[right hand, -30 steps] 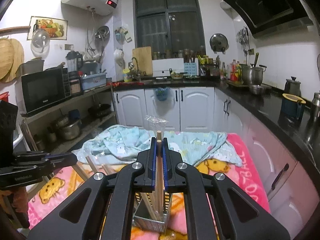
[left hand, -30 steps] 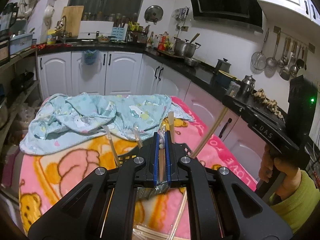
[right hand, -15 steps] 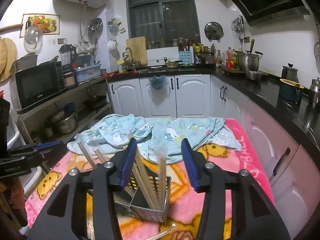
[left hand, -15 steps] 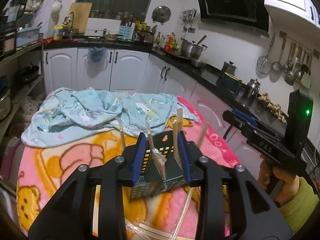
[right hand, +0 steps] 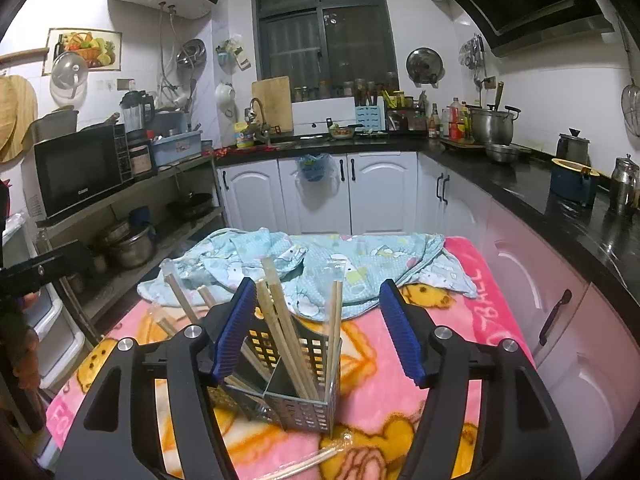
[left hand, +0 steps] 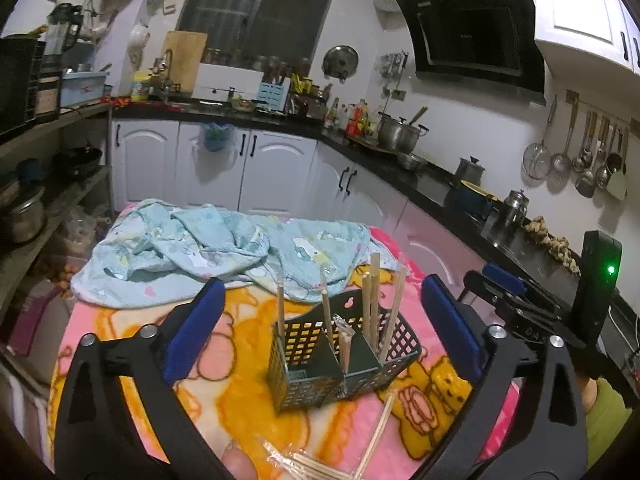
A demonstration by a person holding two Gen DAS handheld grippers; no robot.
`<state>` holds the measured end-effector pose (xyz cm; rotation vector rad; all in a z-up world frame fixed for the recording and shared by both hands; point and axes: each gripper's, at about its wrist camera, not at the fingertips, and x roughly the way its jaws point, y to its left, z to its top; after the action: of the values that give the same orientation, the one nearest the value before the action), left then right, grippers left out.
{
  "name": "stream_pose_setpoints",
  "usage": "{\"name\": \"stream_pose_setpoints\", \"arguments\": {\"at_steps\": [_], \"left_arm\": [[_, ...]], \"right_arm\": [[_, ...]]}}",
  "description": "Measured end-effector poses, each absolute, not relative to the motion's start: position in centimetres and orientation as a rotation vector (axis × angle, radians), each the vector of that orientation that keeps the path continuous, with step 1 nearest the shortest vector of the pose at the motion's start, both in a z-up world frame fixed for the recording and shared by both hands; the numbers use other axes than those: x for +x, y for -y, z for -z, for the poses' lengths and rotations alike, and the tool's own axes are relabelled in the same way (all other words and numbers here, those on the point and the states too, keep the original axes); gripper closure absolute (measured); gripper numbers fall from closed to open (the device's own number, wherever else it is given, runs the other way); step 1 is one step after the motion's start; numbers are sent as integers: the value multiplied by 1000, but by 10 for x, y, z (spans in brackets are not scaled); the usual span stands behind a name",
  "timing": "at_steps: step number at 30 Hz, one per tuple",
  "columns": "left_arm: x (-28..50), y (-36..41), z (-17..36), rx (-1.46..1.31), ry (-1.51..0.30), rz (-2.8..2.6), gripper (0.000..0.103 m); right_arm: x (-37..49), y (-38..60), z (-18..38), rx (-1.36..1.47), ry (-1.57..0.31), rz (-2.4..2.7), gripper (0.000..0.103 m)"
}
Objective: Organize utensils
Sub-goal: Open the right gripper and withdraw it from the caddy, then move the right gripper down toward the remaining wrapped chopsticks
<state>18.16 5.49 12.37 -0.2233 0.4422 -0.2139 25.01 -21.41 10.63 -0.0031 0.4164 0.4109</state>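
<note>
A dark perforated utensil holder (left hand: 340,356) stands on the pink blanket (left hand: 248,396), with several wooden chopsticks (left hand: 374,300) upright in its compartments. It also shows in the right wrist view (right hand: 296,380) with chopsticks (right hand: 286,332) leaning in it. My left gripper (left hand: 320,328) is wide open and empty, just in front of the holder. My right gripper (right hand: 318,332) is wide open and empty above the holder. More chopsticks in clear wrappers (left hand: 320,464) lie loose on the blanket near me, and one shows in the right wrist view (right hand: 304,464).
A crumpled light blue cloth (left hand: 224,248) lies across the far half of the table. White cabinets and a black counter (right hand: 560,200) run behind and to the right. Open shelves with pots and a microwave (right hand: 76,168) stand at the left.
Both grippers were shut on chopsticks over the holder a second ago. Both have opened wide and drawn back, and the chopsticks now stand in the holder.
</note>
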Motion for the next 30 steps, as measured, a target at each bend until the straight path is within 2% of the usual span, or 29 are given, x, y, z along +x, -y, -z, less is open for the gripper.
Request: {"name": "stream_pose_setpoints", "arguments": {"at_steps": [12, 30], "left_arm": [[161, -63, -122, -260, -430, 203, 11], [136, -64, -101, -274, -475, 192, 11]], "right_arm": [[224, 219, -112, -7, -403, -417, 37], [193, 223, -107, -19, -418, -435, 36]]}}
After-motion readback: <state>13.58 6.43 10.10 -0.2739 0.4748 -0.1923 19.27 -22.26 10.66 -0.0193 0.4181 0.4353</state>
